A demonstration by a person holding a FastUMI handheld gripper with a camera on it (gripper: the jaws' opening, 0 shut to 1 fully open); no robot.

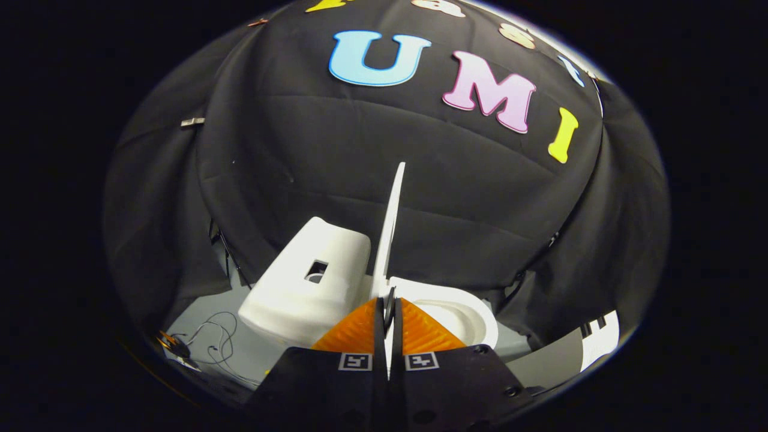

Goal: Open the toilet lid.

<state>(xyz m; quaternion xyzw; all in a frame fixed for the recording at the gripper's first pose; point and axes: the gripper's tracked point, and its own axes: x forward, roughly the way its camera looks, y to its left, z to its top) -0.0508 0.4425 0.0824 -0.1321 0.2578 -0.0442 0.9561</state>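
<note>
Lid pinched edge-on, near upright – finish the swing back toward the tank
Hand-held gripper (pixel 389 312) fingers nearly closed, both pressing on the lower edge of the toilet lid (pixel 391 231), thin white plate rising toward 12 o'clock from between the fingers; judged almost fully open, so keep the pinch light, follow the hinge arc toward the tank (pixel 306 288) at 10 o'clock, let go only once it leans past vertical or it may drop. Small white toilet, glossy; bowl (pixel 462 315) open at 2 o'clock of the fingertips; sits on grey surface (pixel 255 351), loose wires (pixel 213 342) at 9 o'clock
</note>
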